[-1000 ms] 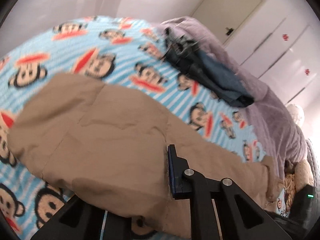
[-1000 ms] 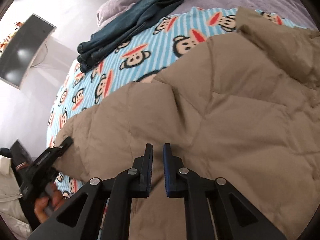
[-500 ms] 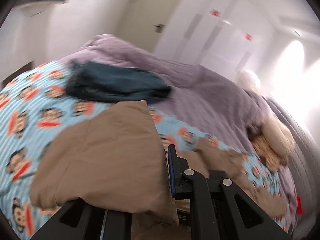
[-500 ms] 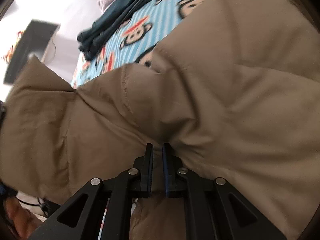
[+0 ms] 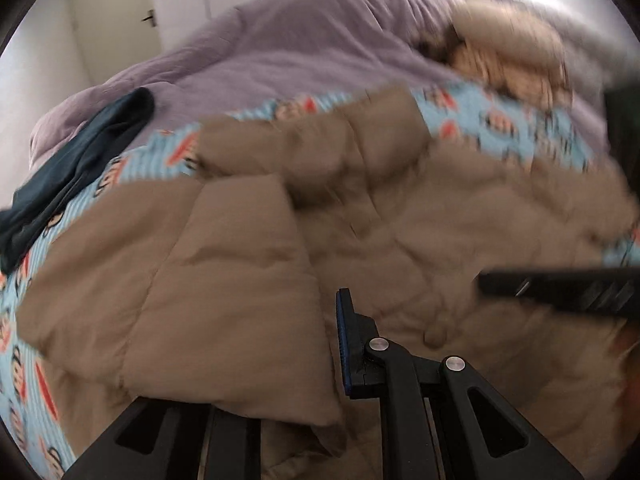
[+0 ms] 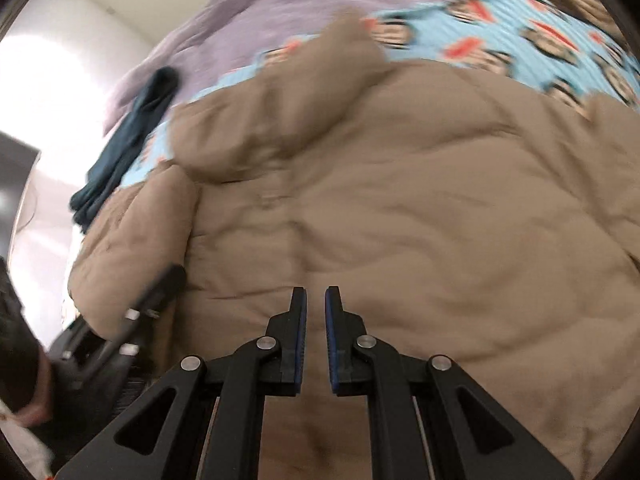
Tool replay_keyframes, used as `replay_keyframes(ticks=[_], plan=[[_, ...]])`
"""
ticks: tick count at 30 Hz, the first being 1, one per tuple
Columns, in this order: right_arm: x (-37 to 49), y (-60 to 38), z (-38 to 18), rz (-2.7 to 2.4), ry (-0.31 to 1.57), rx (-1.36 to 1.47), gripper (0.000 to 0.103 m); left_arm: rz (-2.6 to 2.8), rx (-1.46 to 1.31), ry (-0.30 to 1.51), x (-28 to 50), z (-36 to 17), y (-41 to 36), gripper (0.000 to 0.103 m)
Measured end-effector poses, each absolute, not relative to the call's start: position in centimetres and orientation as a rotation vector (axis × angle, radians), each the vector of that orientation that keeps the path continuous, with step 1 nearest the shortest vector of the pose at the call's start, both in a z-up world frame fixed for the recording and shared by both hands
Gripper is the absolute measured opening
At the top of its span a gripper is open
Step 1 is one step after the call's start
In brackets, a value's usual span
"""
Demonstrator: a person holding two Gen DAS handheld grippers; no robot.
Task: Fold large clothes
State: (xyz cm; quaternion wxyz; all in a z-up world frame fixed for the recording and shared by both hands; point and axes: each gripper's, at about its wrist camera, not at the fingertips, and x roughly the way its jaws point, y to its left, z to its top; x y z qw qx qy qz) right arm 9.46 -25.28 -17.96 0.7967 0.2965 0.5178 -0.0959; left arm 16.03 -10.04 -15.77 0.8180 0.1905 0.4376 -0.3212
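A large tan quilted jacket [image 5: 400,216] lies on a blue monkey-print blanket [image 5: 500,120]; it also fills the right wrist view [image 6: 420,208]. My left gripper [image 5: 324,344] is shut on a folded flap of the jacket [image 5: 224,304], which covers its left finger and is carried over the jacket body. My right gripper [image 6: 316,312] hovers over the jacket's near part, jaws nearly closed with a narrow gap and nothing between them. The left gripper shows at the left in the right wrist view [image 6: 156,292]; the right gripper shows at the right in the left wrist view [image 5: 560,284].
Folded dark blue jeans [image 5: 76,168] lie at the left on the blanket, also seen in the right wrist view [image 6: 128,144]. A lilac duvet [image 5: 300,48] covers the far bed. A plush toy [image 5: 508,56] sits far right. A white door [image 5: 116,20] stands behind.
My left gripper has lifted the jacket's left flap and swung it rightward over the body. The right gripper has stayed almost closed, its view rising over the jacket.
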Motion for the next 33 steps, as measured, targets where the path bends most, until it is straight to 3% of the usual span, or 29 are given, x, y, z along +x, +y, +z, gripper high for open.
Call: replay_keyframes(ticks=[1, 2, 3, 4, 5, 8, 10, 11, 13, 19, 25, 29, 33], plan=[[9.1, -25.8, -18.0, -0.219, 1.114, 0.645, 0.010, -0.681, 0.440, 0.928, 15.5, -16.1, -10.3, 0.018], [9.1, -26.1, -17.9, -0.226, 1.114, 0.652, 0.010, -0.683, 0.458, 0.923, 15.0, -16.0, -10.3, 0.036], [9.0, -26.3, -17.9, -0.228, 1.113, 0.656, 0.011, -0.689, 0.456, 0.920, 14.6, -15.7, -9.9, 0.072], [8.9, -26.6, -17.9, -0.224, 1.110, 0.657, 0.011, -0.688, 0.449, 0.903, 14.2, -15.3, -9.5, 0.086], [9.1, -26.4, -17.8, -0.219, 1.110, 0.651, 0.011, -0.687, 0.439, 0.866, 13.6, -14.5, -8.9, 0.092], [8.7, -27.0, -16.9, -0.204, 1.115, 0.599, 0.013, -0.669, 0.445, 0.839, 12.6, -13.2, -7.7, 0.092], [9.0, -26.3, -16.1, -0.184, 1.119, 0.554, 0.035, -0.632, 0.384, 0.820, 12.6, -11.7, -5.3, 0.092], [8.7, -26.1, -15.5, -0.170, 1.112, 0.532, 0.061, -0.588, 0.342, 0.812, 12.8, -10.9, -3.5, 0.092], [8.7, -24.7, -13.9, -0.139, 1.074, 0.468, 0.076, -0.484, 0.281, 0.805, 13.7, -10.0, -0.3, 0.092], [9.5, -15.5, -9.5, 0.051, 0.952, 0.099, 0.082, -0.200, 0.108, 0.993, 17.8, -13.9, 8.7, 0.092], [13.5, -5.4, -11.9, 0.121, 0.965, -0.255, 0.082, -0.179, 0.012, 1.088, 17.9, -17.7, 10.5, 0.092], [16.9, -4.7, -14.0, 0.024, 0.972, -0.312, 0.082, -0.172, 0.044, 1.081, 18.0, -18.1, 9.7, 0.092], [17.7, -10.9, -13.4, -0.196, 0.942, -0.112, 0.082, -0.189, 0.040, 1.091, 18.0, -18.0, 10.2, 0.092]])
